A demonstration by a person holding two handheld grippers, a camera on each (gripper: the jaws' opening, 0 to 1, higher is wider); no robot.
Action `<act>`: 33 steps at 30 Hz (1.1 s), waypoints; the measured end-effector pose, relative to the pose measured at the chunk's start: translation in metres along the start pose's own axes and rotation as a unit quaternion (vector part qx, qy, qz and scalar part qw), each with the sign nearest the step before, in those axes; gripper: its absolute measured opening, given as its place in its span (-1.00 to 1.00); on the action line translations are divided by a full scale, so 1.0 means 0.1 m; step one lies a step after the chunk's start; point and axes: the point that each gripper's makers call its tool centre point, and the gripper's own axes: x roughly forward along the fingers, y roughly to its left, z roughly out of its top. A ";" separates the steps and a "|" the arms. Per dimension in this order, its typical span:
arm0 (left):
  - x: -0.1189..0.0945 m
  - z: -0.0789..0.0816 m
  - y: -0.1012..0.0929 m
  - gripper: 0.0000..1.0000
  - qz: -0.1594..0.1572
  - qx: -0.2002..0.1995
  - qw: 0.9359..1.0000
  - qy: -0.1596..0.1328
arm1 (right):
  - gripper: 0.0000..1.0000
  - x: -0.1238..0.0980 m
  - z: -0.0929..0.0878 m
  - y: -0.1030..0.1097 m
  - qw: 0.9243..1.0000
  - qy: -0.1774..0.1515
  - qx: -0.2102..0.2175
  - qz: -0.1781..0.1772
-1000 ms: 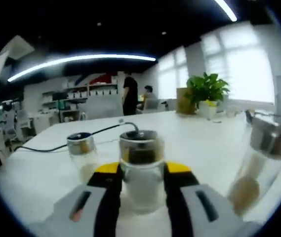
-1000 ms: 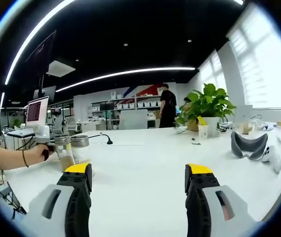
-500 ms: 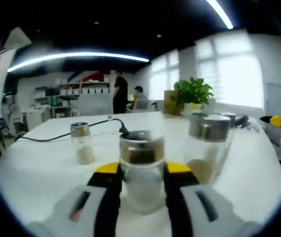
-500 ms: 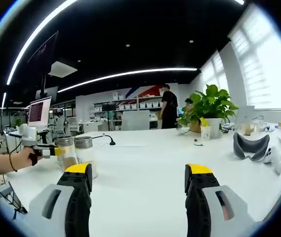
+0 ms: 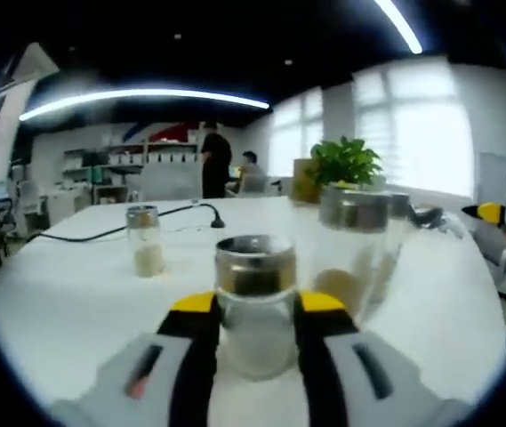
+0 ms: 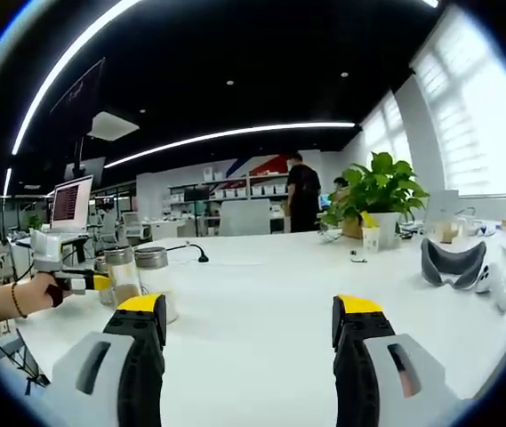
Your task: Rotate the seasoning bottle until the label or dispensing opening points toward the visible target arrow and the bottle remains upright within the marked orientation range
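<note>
The left gripper (image 5: 254, 307) pinches the seasoning bottle (image 5: 254, 298) upright; the right gripper (image 6: 248, 325) hangs spread at six o'clock over the table (image 6: 261, 276).

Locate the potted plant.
In the right gripper view the potted plant stands far across the white table, right of centre, beside a standing person.

An open-plan office with a long white table (image 6: 261, 294), a computer monitor (image 6: 68, 203), shelving (image 6: 221, 191) along the far wall, strip ceiling lights (image 6: 226, 133), large windows (image 6: 484, 116) and a potted plant (image 6: 373, 200).
</note>
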 end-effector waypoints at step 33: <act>-0.06 0.03 -0.05 0.22 -0.029 0.006 0.999 -0.013 | 0.55 0.02 -0.05 0.02 1.000 0.006 0.009 0.002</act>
